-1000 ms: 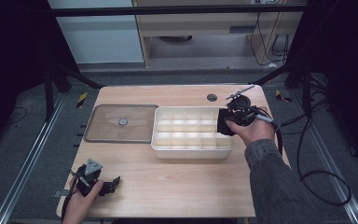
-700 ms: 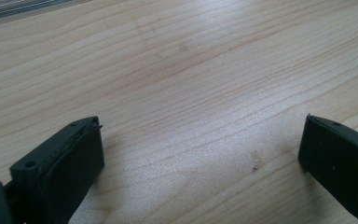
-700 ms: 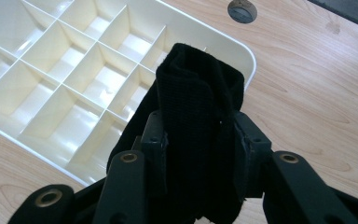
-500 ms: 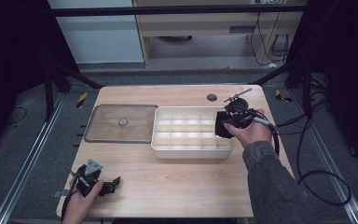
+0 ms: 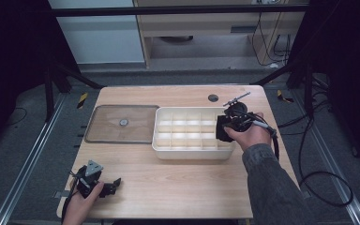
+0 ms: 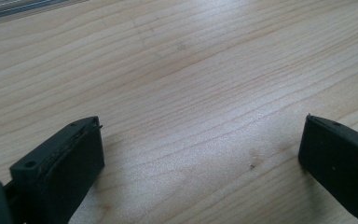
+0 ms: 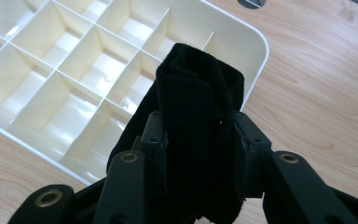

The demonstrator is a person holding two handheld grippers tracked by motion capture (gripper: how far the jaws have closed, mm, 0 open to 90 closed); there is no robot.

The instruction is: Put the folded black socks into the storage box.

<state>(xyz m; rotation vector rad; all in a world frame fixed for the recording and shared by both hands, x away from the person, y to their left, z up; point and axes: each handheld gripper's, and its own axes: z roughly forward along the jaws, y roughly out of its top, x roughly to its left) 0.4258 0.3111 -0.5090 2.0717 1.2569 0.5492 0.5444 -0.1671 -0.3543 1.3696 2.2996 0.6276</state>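
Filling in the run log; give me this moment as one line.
right tongs: shut on folded black cloth, over white divided plastic tray | left tongs: open, on wooden table | clear lid: beside tray

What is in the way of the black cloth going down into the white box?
Nothing visible. The right gripper holds the folded black cloth above the white divided box at its right end, and the compartments below look empty. The clear lid lies off to the side.

The table (image 5: 183, 187) is pale wood, smooth, with fine grain. The tray (image 7: 88, 70) looks like glossy cream plastic. The cloth (image 7: 196, 121) is black, matt, ribbed knit. The lid (image 5: 122, 124) is clear, shiny plastic. The jaws are matt black.
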